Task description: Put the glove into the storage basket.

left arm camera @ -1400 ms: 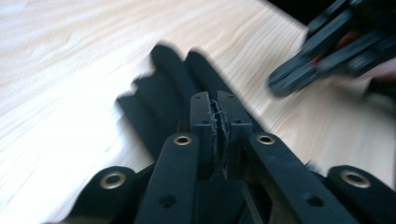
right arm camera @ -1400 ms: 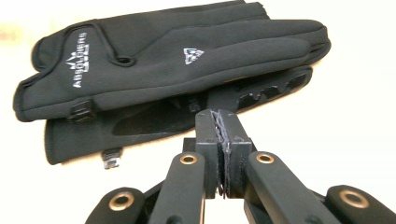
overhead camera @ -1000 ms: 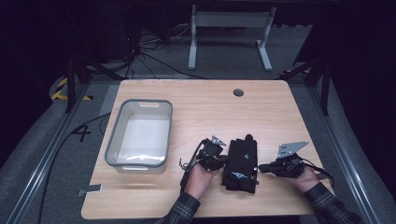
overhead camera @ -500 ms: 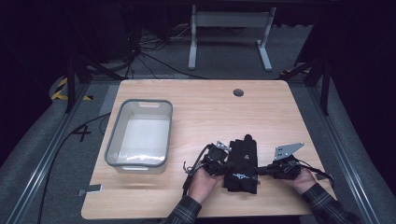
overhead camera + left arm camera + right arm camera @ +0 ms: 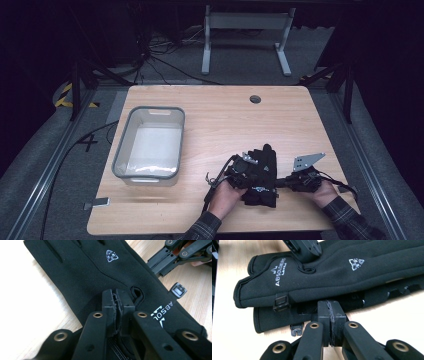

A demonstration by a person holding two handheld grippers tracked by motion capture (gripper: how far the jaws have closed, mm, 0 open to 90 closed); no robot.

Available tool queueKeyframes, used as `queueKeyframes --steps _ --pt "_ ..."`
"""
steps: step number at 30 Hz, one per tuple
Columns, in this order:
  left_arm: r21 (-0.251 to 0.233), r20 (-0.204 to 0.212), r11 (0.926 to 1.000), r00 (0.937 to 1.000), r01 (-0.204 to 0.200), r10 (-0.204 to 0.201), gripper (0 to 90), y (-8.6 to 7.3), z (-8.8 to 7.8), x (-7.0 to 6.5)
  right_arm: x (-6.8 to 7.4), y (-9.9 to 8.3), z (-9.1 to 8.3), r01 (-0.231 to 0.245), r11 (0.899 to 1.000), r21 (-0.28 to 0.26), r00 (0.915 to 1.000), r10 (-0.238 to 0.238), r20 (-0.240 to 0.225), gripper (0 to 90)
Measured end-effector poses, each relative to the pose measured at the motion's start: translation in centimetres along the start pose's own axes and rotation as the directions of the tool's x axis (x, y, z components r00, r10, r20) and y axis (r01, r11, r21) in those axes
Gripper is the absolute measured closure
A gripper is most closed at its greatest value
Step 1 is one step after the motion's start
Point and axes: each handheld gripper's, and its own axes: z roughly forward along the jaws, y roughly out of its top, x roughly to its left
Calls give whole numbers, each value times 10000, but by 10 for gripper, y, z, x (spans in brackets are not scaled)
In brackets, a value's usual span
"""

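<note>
Item: pair of black gloves (image 5: 261, 175), stacked one upon the other, lying flat on the wooden counter (image 5: 220, 115) near its front edge, right of centre. The upper glove (image 5: 332, 272) bears white lettering at the cuff and a small white emblem on the back of the hand; a small black clip sits at its cuff edge. The lower glove (image 5: 277, 317) projects from beneath it, its cuff set slightly off from the upper one; in the right gripper view pale grip patches show on its fingers. Left gripper (image 5: 246, 167): held in the person's left hand (image 5: 225, 192), laid over the left side of the gloves; in the left gripper view its jaws are together, pads meeting with nothing between them, the tips resting over the upper glove just beside a small loop of fabric. Right gripper (image 5: 284, 182): held in the person's right hand (image 5: 322, 192), at the right edge of the gloves, grey three-cornered plate on top; in the right gripper view its jaws are likewise together, pads pressed to each other, tips at the edge of the stacked gloves; whether they touch the fabric cannot be told. Also on the counter: a clear plastic bin (image 5: 150, 145), well apart to the left of the gloves. A round hole (image 5: 255, 99) sits near the counter's far edge.
</note>
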Motion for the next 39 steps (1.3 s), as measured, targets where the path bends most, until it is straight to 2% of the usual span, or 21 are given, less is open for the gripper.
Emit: queueKeyframes --steps 5,10,15,17,19,22,24,25,28,30,37,39 --pt "-280 84 9996 9999 -94 97 847 -1 -13 -5 -7 3 -18 -49 9983 -583 9985 81 546 879" --pt "-452 266 9988 9994 -198 210 879 -5 -26 -14 -17 5 -21 -39 9985 -545 9952 92 974 833" --pt "-503 398 9986 9990 -180 200 895 -10 -28 -19 -22 2 -25 -137 9993 -354 9867 192 1615 640" --pt "-450 568 9988 9982 -191 216 895 -15 -26 -25 -24 0 -25 -171 9988 -457 9859 245 1656 607" --pt "-416 655 9987 9974 -286 313 895 -19 -25 -30 -30 -5 -27 -495 9975 -506 9803 582 1888 499" --pt "-139 753 9991 9963 -397 406 895 -24 -17 -36 -39 -11 -29 -802 9952 -556 9722 904 2159 409" --pt "188 779 9988 9960 -463 447 895 -27 -9 -36 -44 -14 -32 -993 9930 -635 9629 1120 2454 356" --pt "188 779 9988 9960 -463 447 896 -27 -9 -36 -44 -14 -32 -993 9930 -635 9629 1120 2454 356" --pt "338 600 9982 9970 -505 484 897 -28 -6 -36 -49 -18 -35 -1088 9918 -675 9536 1233 2745 312" --pt "402 269 9975 9980 -580 569 897 -28 -8 -35 -51 -20 -35 -1178 9907 -685 9503 1325 2816 287" --pt "523 -98 9981 9994 -330 336 897 -29 -17 -19 -52 -25 -33 -1138 9917 -597 9456 1265 2999 223" --pt "519 -373 9981 9987 -328 347 897 -30 -22 -11 -52 -26 -34 -1123 9917 -619 9427 1260 3090 205"
